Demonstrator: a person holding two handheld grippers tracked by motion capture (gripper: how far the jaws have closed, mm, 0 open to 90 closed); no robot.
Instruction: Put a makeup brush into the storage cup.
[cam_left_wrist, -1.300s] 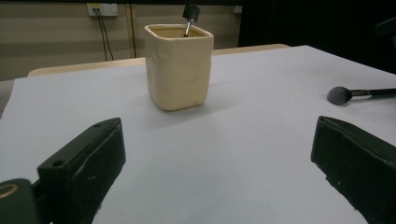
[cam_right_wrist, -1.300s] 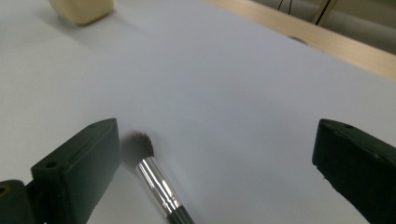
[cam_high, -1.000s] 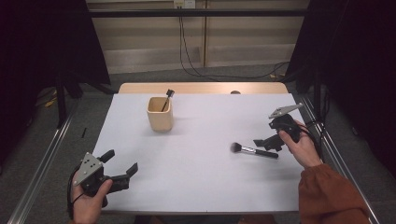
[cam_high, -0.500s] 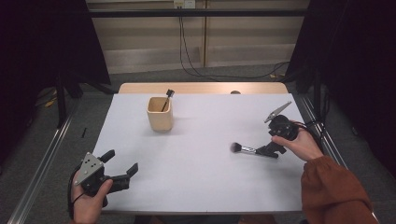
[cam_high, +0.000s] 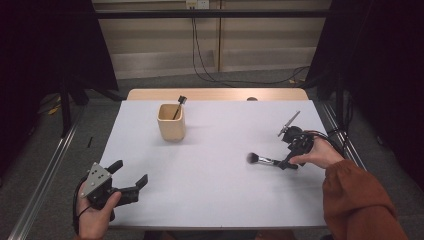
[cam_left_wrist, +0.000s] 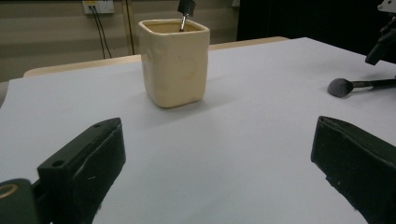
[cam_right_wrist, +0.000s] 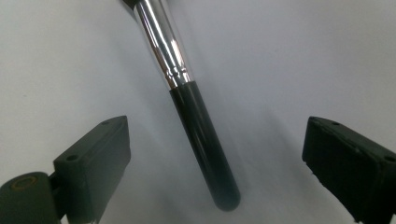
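Having sunk over the brush (cam_right_wrist: 201, 126), the right tongs (cam_right_wrist: 215, 154), just narrowing, straddle its handle ungripped; left tongs (cam_high: 131, 176) spread, idle.

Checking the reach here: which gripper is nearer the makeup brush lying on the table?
Right. The right gripper straddles the makeup brush handle, jaws just closing but not touching. The left gripper sits far across the table, near its front-left corner.

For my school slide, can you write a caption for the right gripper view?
The right tool straddles a makeup brush's black handle on the white table, its jaws open and closing in.
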